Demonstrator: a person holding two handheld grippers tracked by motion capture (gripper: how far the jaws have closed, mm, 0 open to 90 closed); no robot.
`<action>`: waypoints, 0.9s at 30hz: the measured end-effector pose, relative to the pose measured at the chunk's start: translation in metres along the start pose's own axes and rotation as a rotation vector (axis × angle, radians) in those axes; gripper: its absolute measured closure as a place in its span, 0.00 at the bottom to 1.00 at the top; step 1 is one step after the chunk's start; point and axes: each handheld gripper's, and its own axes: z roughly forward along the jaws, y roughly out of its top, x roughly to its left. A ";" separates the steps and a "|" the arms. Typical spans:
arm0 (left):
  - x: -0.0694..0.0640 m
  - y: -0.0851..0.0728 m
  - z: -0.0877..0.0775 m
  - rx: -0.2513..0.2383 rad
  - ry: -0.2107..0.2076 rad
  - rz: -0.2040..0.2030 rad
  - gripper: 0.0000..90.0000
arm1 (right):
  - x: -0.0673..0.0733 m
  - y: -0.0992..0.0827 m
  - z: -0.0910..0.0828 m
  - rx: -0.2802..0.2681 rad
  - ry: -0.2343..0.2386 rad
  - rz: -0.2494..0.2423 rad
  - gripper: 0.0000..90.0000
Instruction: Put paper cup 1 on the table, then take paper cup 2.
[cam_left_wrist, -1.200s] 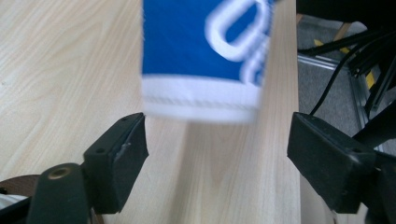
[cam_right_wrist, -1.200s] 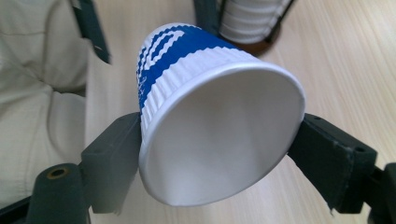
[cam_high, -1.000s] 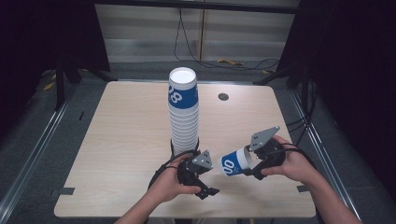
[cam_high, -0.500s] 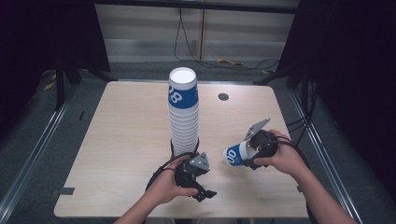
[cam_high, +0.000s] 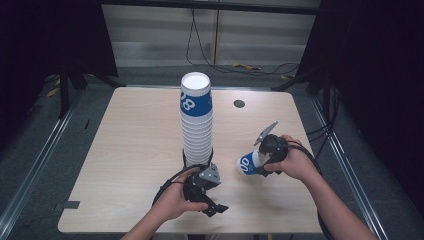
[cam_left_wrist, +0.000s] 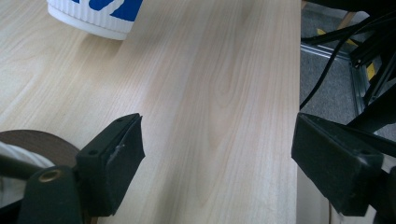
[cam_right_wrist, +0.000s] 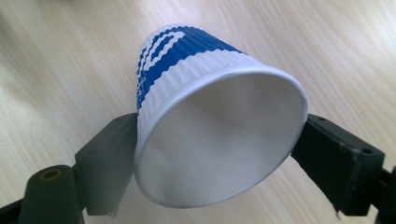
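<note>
Here the single paper cup (cam_right_wrist: 205, 116), white with blue ribbed bands, sits clamped between the two black jaws of the right hand-held gripper (cam_right_wrist: 219, 154), one pad pressed to each side of its rim. In the right gripper view the open mouth faces the camera and the base points away, over pale wood. In the high view the same cup (cam_high: 248, 163) lies tilted on its side in the air, base toward the middle of the surface (cam_high: 135, 145), held by the right hand-held gripper (cam_high: 260, 161) in the person's right hand (cam_high: 292, 162) near the right front part of the top.

Just to its left in that view rises the tall stack of cups (cam_high: 196, 120), upright, with a blue band and white digits on the topmost one. The held cup is apart from the stack, lower than its top and near its foot.

In front of the stack, the left hand-held gripper (cam_high: 212, 200) rests low by the front edge in the person's left hand (cam_high: 175, 200). Its jaws stand wide apart and have just been opening, with nothing between them; the left gripper view shows bare wood grain in the gap, and the bottom rim of the stack (cam_left_wrist: 95, 18) at the top left.

A small dark round disc (cam_high: 239, 104) lies toward the far right of the surface, well apart from everything else.
</note>
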 end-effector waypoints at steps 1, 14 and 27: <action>0.001 -0.001 -0.001 0.006 -0.002 0.008 0.19 | -0.001 0.001 0.001 0.009 -0.002 0.011 0.17; 0.004 -0.009 -0.002 -0.011 0.001 -0.005 0.19 | -0.012 0.014 0.011 0.050 0.004 0.046 0.16; 0.009 -0.019 -0.004 -0.017 -0.001 -0.028 0.19 | -0.016 0.028 0.023 0.058 0.002 0.040 0.16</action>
